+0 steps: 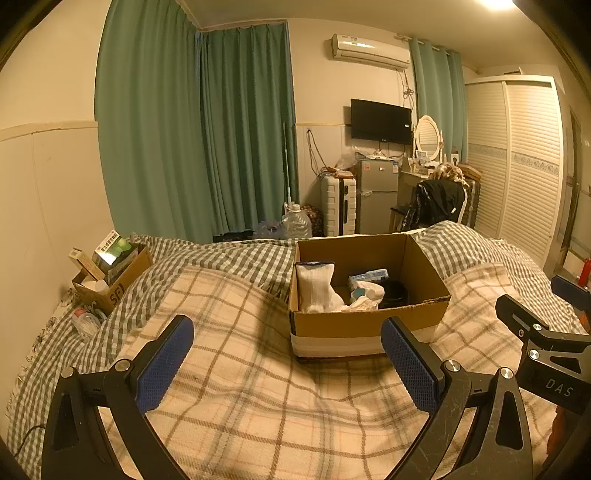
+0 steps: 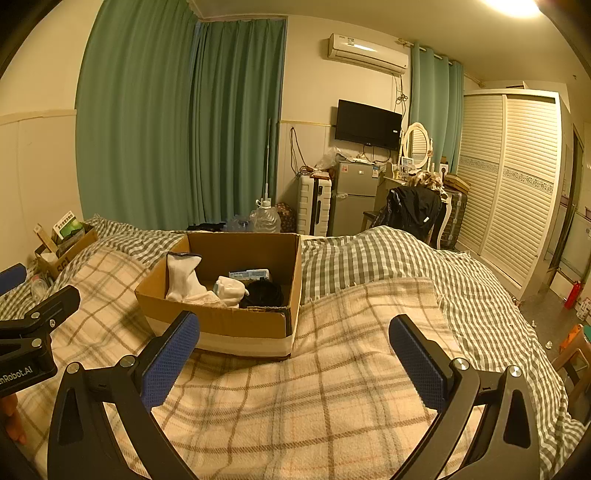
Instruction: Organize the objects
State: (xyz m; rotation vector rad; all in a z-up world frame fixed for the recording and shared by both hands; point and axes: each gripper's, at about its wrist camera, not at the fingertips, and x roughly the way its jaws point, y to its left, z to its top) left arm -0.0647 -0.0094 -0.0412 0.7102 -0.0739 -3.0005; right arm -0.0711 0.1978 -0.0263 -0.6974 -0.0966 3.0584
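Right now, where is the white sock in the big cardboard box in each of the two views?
Left wrist: the white sock leans upright at the left end of the cardboard box, right of picture centre.
Right wrist: the white sock is left of picture centre, again at the box's left end.
Shared landmark: the wall television.

Warm, dim yellow light from a glaring ceiling lamp [image 1: 496, 3]; heavy fisheye bending, dark corners.

green curtains [image 1: 195, 129]; wall television [image 1: 380, 121]
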